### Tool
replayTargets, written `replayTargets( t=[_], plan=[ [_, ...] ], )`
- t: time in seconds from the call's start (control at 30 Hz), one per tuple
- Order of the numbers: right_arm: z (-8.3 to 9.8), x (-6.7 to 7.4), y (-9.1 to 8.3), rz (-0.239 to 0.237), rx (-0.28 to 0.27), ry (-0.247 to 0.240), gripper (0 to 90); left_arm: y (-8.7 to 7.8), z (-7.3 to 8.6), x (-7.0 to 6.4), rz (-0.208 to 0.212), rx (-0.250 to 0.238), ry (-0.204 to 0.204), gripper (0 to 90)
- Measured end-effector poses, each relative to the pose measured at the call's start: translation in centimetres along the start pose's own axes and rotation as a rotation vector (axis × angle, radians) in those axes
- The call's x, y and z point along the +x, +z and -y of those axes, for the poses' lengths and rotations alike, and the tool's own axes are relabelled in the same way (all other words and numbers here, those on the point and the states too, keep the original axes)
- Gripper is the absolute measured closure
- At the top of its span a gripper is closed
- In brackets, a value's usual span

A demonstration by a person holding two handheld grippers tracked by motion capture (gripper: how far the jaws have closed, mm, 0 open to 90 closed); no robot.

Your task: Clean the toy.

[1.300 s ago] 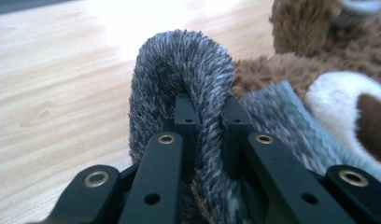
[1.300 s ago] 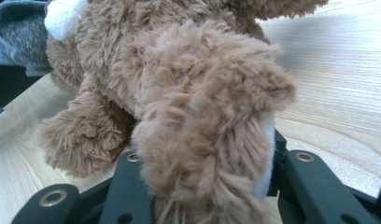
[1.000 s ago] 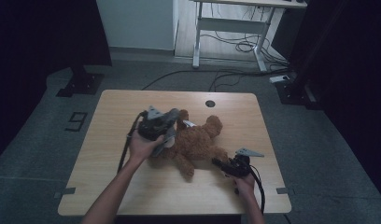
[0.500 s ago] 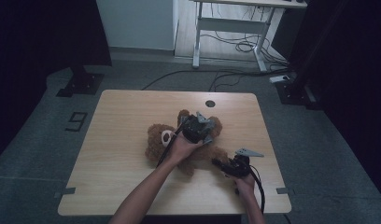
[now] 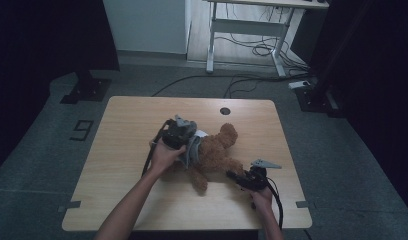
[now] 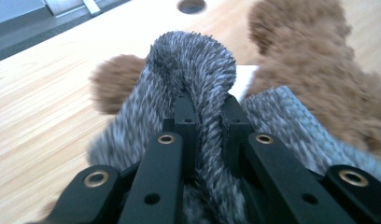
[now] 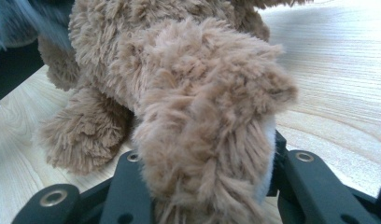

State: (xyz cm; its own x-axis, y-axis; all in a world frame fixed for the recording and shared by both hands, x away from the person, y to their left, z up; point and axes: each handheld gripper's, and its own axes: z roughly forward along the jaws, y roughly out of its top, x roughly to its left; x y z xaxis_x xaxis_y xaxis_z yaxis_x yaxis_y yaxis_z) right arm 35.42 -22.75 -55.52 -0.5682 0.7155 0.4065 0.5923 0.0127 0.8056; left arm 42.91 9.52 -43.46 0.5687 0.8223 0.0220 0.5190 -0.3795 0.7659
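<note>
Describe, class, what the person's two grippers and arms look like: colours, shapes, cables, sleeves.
Both the left gripper and right gripper have black bodies, grey three-cornered plates on top and trailing black cables. Their jaws are black bars with brass-ringed holes. The forearms are bare, without sleeves.

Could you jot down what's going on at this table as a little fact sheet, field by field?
Surface: wooden table
Main thing: brown teddy bear, lying on the table
Clothing: grey fuzzy garment at the bear's body
Left gripper: shut on a fold of the grey fuzzy garment
Right gripper: shut on one of the bear's limbs
Table detail: round hole near the far edge
Apparent work: handling the garment on the bear
</note>
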Motion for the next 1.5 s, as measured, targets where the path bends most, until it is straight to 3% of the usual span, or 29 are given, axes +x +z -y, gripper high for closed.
replayTargets(
  t=[0.13,0.33,0.73,0.87,0.93,1.03,1.23,1.37,1.5],
  plan=[
    [0.0,-0.1,0.0,0.001,0.007,0.007,61.0,-1.9,1.4,1.9,-0.023,-0.036,-0.033,80.4],
    [0.0,-0.1,0.0,0.001,0.006,0.01,61.0,-2.9,4.4,4.4,-0.055,-0.023,-0.075,80.6],
    [0.0,-0.1,0.1,-0.001,0.008,0.011,61.0,-2.2,8.0,6.2,-0.092,0.04,-0.115,80.8],
    [0.0,-0.1,0.1,0.001,0.009,0.01,60.9,-1.2,9.4,6.8,-0.087,0.096,-0.137,80.7],
    [0.0,-0.1,0.1,0.001,0.011,0.011,60.9,-1.1,9.7,7.1,-0.07,0.086,-0.162,80.7],
    [0.0,-0.1,0.1,-0.001,0.009,0.015,60.9,-1.9,9.2,7.3,-0.068,0.048,-0.17,80.5],
    [-0.1,-0.2,0.1,-0.004,0.009,0.016,60.8,-4.0,6.4,6.7,-0.061,-0.037,-0.132,80.4],
    [-0.1,-0.1,0.1,-0.003,0.008,0.016,60.8,-4.9,3.4,5.2,-0.044,-0.097,-0.087,80.4],
    [0.0,-0.1,0.1,-0.001,0.006,0.013,60.8,-4.3,0.3,3.4,-0.024,-0.117,-0.043,80.2]
  ],
)
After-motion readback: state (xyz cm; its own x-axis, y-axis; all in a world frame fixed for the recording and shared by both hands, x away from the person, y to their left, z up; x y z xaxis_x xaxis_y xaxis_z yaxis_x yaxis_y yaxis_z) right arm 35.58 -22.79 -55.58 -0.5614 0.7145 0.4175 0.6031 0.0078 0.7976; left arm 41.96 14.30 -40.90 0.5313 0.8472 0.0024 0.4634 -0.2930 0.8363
